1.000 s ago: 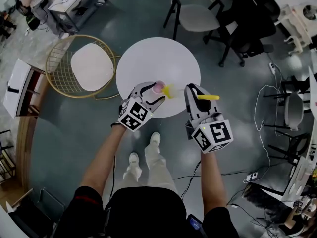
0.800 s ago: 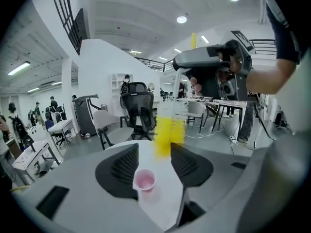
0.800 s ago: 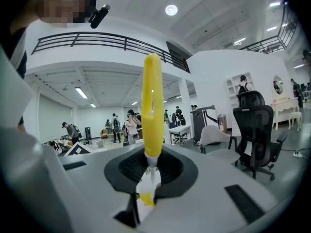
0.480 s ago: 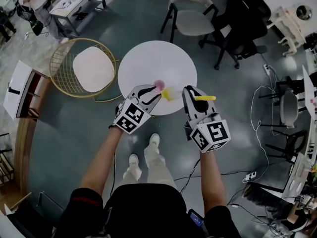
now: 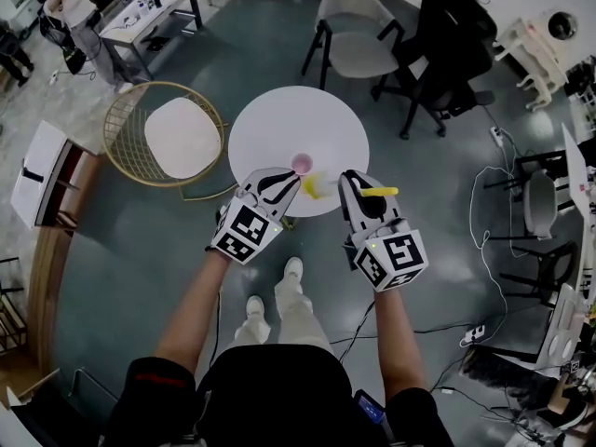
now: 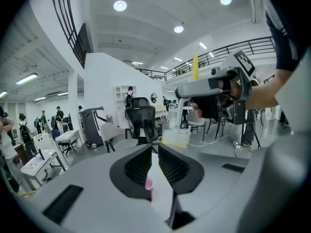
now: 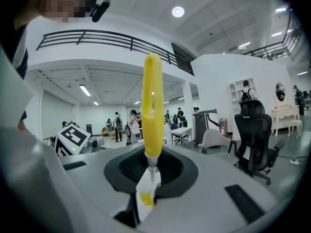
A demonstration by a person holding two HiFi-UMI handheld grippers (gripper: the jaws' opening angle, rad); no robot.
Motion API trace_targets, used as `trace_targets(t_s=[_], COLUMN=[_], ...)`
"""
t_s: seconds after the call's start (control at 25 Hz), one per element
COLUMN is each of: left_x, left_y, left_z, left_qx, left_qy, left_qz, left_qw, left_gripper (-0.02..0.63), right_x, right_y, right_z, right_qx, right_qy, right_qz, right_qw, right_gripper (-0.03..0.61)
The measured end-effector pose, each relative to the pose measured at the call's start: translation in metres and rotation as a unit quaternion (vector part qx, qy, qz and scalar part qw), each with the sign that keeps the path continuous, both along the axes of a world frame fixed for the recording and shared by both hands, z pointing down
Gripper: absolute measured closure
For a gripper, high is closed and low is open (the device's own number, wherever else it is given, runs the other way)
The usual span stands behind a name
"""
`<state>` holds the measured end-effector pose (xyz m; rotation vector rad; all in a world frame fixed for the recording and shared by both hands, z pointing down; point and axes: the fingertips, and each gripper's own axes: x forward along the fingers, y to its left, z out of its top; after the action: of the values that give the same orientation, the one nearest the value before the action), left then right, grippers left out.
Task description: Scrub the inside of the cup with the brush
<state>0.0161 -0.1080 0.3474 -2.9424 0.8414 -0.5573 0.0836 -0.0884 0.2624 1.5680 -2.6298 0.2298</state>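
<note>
- Pink cup (image 5: 301, 163) is seen from above as a small round ring with its mouth upward, over the near part of the white round worktop (image 5: 298, 110). Whether it rests on the worktop or is raised off it cannot be told.
- It is found right at the tips of the left gripper (image 5: 292, 174), whose jaws have just been closing and are now drawn to a narrow slit. A pink sliver shows between the pads in the left gripper view, so the pink cup is judged to be pinched by its wall.
- In the right gripper (image 7: 151, 169) the yellow brush (image 7: 151, 106) is clamped by its thin white neck. The slotted handle is stood above the jaws and the brush head (image 5: 317, 186) is hung below them, so the long axis is set across the line along which that gripper points.
- The relation that matters: the brush head is placed just beside the cup, on the right gripper's side and slightly nearer the person, and is not yet over the mouth. The cup therefore lies leftward and a little ahead of it.
- A short shift toward the left gripper is judged to be needed, with the head brought above the rim before being lowered in.
- The cup is seen as plain light pink, paler inside, and its narrow mouth is expected to leave little room around the brush head.
</note>
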Motion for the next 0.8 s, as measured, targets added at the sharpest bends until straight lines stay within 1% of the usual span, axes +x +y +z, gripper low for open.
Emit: trace_targets(t_s=[0.08,0.2,0.4,0.6,0.8], left_x=[-0.004,-0.011,-0.031,-0.045,-0.054], left_y=[0.005,0.011,0.026,0.041,0.053], left_z=[-0.009,-0.026,-0.046,-0.061,-0.084], left_qx=[0.002,-0.001,-0.006,0.006,0.024], left_qy=[0.007,0.030,0.058,0.061,0.065], left_qz=[-0.006,-0.014,-0.033,-0.041,-0.038], left_qw=[1.0000,0.9994,0.9977,0.9972,0.9968], left_gripper=[0.568,0.574,0.581,0.586,0.589], right_x=[-0.003,-0.007,-0.017,-0.027,-0.037], right_y=[0.006,0.014,0.028,0.042,0.055], right_z=[-0.003,-0.007,-0.011,-0.014,-0.024], right_qx=[0.001,0.004,0.005,0.006,0.013], right_qy=[0.001,0.003,0.001,0.005,0.006], right_qz=[0.000,0.001,0.003,0.002,0.005], right_qw=[1.000,1.000,1.000,1.000,1.000], right_gripper=[0.529,0.529,0.529,0.529,0.529])
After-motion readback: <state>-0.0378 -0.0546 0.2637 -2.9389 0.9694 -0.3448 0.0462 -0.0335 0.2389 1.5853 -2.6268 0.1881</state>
